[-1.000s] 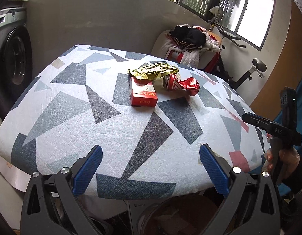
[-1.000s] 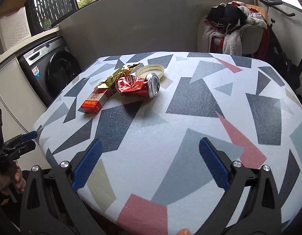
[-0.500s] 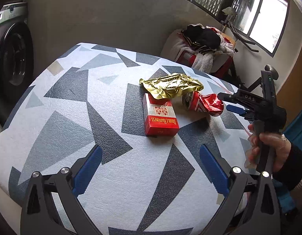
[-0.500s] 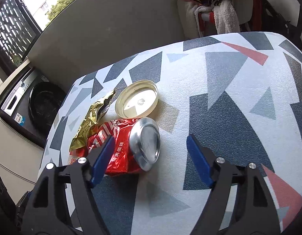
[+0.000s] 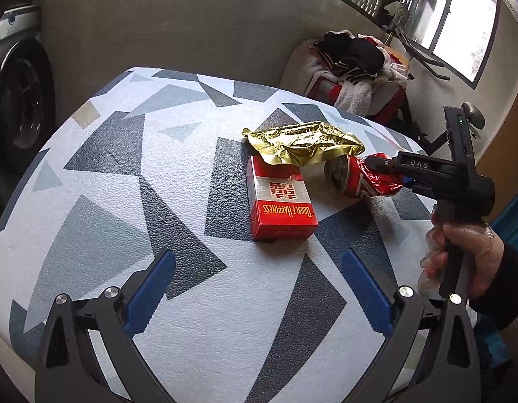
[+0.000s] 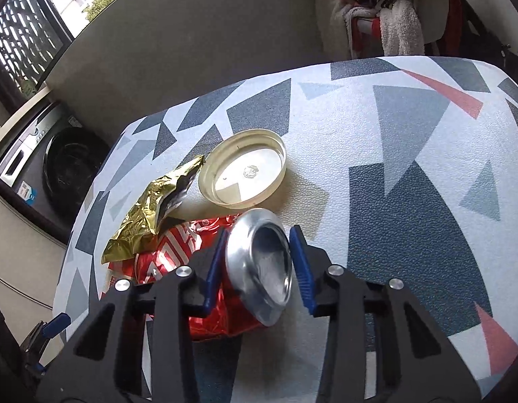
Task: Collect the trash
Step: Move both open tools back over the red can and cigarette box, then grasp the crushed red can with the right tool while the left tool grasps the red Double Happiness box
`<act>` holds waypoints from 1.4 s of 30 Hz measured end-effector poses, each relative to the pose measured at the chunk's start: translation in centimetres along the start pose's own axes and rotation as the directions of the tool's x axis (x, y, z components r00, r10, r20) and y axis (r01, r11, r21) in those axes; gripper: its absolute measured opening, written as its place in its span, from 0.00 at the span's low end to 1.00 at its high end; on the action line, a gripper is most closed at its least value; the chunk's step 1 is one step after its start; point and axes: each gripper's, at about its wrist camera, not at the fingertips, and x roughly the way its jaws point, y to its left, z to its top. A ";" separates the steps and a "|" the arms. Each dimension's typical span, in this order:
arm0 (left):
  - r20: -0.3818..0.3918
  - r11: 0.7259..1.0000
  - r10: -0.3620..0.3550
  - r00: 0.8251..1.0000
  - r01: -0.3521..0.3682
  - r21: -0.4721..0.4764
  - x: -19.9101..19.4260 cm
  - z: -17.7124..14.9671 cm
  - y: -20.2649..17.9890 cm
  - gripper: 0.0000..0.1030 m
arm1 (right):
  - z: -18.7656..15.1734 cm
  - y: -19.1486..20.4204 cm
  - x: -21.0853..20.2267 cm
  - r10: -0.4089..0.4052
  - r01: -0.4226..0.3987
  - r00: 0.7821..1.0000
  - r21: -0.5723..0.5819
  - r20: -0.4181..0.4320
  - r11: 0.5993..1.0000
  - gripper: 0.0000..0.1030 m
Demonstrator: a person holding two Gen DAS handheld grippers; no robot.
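A crushed red can (image 6: 259,262) lies on its side on the patterned table (image 6: 410,174). My right gripper (image 6: 260,267) is shut on the can's silver end, one blue pad on each side. In the left wrist view the can (image 5: 356,178) sits right of a red cigarette pack (image 5: 279,205), and the right gripper (image 5: 388,171) reaches it from the right. A gold foil wrapper (image 5: 306,142) lies over the pack's far end and shows in the right wrist view (image 6: 148,215). My left gripper (image 5: 259,288) is open and empty, just short of the pack.
A cream plastic lid (image 6: 243,169) lies open side up behind the can. A washing machine (image 6: 60,168) stands left of the table. A chair piled with clothes (image 5: 356,67) and an exercise bike (image 5: 460,121) stand beyond the far edge.
My right gripper has moved in to the can and closed around its silver end. My left gripper has moved forward over the table towards the red pack, still open.
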 end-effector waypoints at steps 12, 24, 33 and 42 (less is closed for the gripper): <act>-0.048 0.998 0.042 0.998 -0.040 0.046 3.6 3.1 -2.5 0.94 | -0.9 -1.6 -5.4 -0.001 0.009 0.996 -0.096 0.086 0.995 0.29; -0.170 0.974 0.198 0.965 -0.174 0.144 10.9 5.5 -4.1 0.94 | -4.1 -4.5 -10.2 0.003 0.008 0.990 -0.074 0.140 0.997 0.29; -0.123 0.978 0.139 0.983 -0.116 0.175 6.9 3.3 -4.1 0.52 | -7.2 -3.0 -12.9 0.029 -0.005 0.986 -0.146 0.162 0.989 0.29; -0.045 0.975 0.033 0.998 -0.022 0.220 -0.3 0.1 -6.8 0.52 | -10.5 -1.6 -15.5 0.038 -0.008 0.985 -0.172 0.171 0.985 0.29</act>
